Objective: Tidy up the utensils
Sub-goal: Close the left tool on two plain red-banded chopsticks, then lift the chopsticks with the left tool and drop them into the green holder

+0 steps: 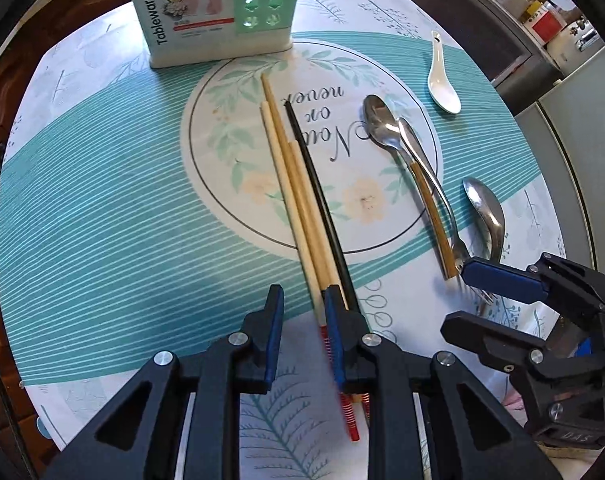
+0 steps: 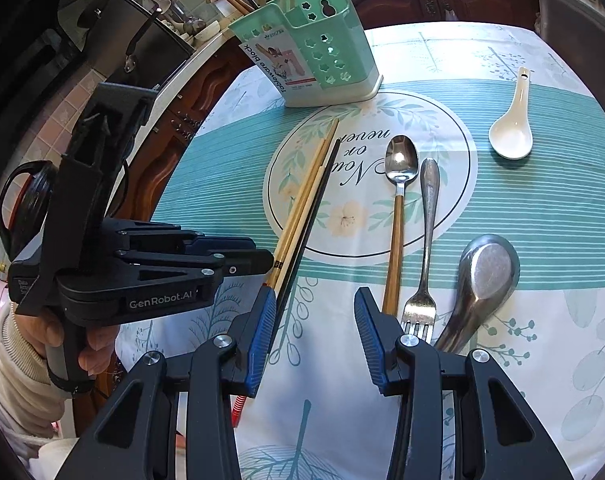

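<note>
The left gripper (image 1: pixel 302 312), fingers narrow and empty, is hovering beside the chopsticks (image 1: pixel 302 196), whose long axis is running away toward the holder (image 1: pixel 262 8).

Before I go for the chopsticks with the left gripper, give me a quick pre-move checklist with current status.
1. Left gripper jaws apart, nothing clamped: ok.
2. Chopsticks between the jaws: not ok; the bundle lies against the right finger, not centred in the gap.
3. Bundle together: ok; the pale chopsticks and the black chopstick lie side by side.
4. Right gripper out of the way: ok; open and empty, near the fork.
5. Utensil holder upright: ok.
6. Free room in the holder: cannot tell; chopsticks already stand in it.
</note>
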`<state>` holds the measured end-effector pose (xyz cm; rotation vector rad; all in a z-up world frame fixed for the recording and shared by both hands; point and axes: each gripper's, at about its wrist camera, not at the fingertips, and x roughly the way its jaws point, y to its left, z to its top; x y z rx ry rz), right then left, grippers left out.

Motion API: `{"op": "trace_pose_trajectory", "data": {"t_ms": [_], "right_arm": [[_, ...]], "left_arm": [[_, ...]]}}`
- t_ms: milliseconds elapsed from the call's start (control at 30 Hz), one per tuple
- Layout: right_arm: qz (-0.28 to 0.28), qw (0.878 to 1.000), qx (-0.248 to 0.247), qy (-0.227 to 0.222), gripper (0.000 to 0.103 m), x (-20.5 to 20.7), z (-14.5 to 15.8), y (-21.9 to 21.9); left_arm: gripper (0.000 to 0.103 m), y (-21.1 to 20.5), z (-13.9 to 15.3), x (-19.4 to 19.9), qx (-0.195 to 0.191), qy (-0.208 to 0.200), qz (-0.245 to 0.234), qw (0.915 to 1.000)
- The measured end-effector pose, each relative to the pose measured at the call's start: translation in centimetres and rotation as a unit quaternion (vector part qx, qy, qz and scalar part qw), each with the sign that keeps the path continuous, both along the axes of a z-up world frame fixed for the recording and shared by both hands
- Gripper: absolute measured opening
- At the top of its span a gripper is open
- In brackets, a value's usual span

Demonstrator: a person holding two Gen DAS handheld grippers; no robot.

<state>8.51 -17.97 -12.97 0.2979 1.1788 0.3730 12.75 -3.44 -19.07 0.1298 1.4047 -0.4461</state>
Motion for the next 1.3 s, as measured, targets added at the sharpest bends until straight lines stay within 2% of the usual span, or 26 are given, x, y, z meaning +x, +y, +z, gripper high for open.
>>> {"op": "trace_pose_trajectory", "data": {"t_ms": [133,233,433,767,867,900,967,1000,1167,1300], "right_arm": [[0.001,1.000,0.001,0.001,0.042,0.0,-0.2,0.1],[0.000,1.000,0.001,0.001,0.042,0.0,-0.3,0.0],[-0.003,1.000,0.002,0.002,0.042,0.0,-0.4,-0.2],[0.005,1.000,0.001,0.002,0.042,-0.2,-0.3,0.1],[0.006,1.000,0.002,0.004,0.042,-0.1,-0.5,0.2],[0.006,1.000,0.003,0.004,0.042,0.0,-0.5,0.1],[0.006,1.000,0.004,0.005,0.042,0.0,-0.6,-0.1],[0.005,1.000,0.005,0.005,0.042,0.1,-0.6,-0.2],[-0.001,1.000,0.012,0.009,0.042,0.1,-0.8,-0.7],[-0.001,1.000,0.014,0.009,0.042,0.0,-0.8,-0.9]], "left_arm": [[0.024,-0.7,-0.6,-0.4,0.004,-0.006,-0.009,0.9999],[0.034,-1.0,-0.6,-0.5,0.033,-0.022,-0.024,0.9989],[0.032,-0.5,-0.7,-0.1,0.079,-0.021,-0.037,0.9960],[0.034,2.0,-0.7,3.4,0.091,0.029,-0.020,0.9952],[0.040,1.0,-0.7,4.0,0.101,0.035,-0.031,0.9938],[0.039,0.6,-0.7,4.1,0.105,0.035,-0.036,0.9932],[0.015,-0.6,-0.7,4.5,0.105,0.039,-0.039,0.9929],[0.010,-0.7,-0.7,4.7,0.097,0.051,-0.038,0.9932],[0.009,-0.4,-0.4,4.2,0.072,0.037,-0.018,0.9965],[0.009,1.0,1.2,2.3,0.022,-0.007,0.000,0.9997]]}}
